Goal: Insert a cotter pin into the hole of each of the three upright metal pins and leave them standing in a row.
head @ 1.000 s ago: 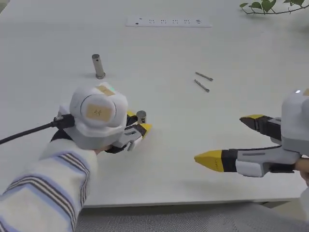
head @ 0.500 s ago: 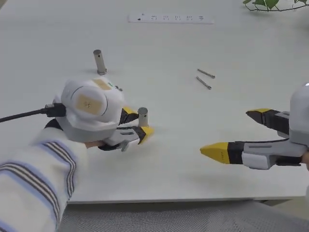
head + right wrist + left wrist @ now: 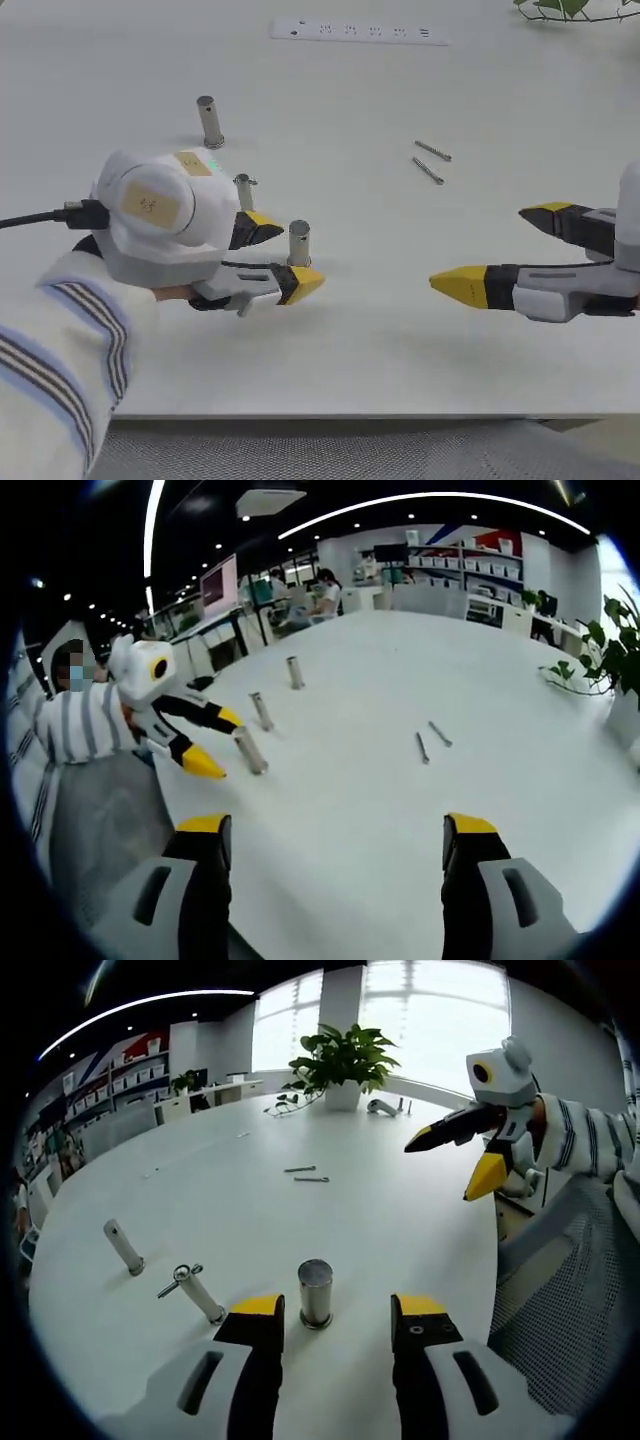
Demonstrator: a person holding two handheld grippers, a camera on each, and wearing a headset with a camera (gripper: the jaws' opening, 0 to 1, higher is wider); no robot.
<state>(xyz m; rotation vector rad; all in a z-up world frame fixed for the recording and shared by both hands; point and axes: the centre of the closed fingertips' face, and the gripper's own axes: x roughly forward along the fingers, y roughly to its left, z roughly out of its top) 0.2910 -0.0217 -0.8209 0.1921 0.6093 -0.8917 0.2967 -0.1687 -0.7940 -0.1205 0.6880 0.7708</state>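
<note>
Three metal pins stand upright in a slanting row on the white table. The far pin (image 3: 209, 122) (image 3: 123, 1246) is bare. The middle pin (image 3: 243, 190) (image 3: 195, 1290) has a cotter pin through its top. The near pin (image 3: 299, 243) (image 3: 315, 1293) (image 3: 250, 750) stands at the mouth of my open left gripper (image 3: 285, 255) (image 3: 328, 1310), untouched by either jaw. Two loose cotter pins (image 3: 433, 151) (image 3: 428, 171) (image 3: 300, 1169) (image 3: 421, 747) lie to the right. My right gripper (image 3: 500, 248) (image 3: 337, 830) hovers open and empty at the right, nearer me than the loose cotter pins.
A white power strip (image 3: 358, 32) lies at the far side of the table. Plant leaves (image 3: 575, 8) reach in at the far right corner. The table's front edge (image 3: 330, 412) runs just below both grippers. A cable (image 3: 35, 220) trails left from the left gripper.
My left gripper has drawn back to the left and its jaws have spread, uncovering the middle pin with its cotter pin. The near pin stays upright. The right gripper has hardly moved.
</note>
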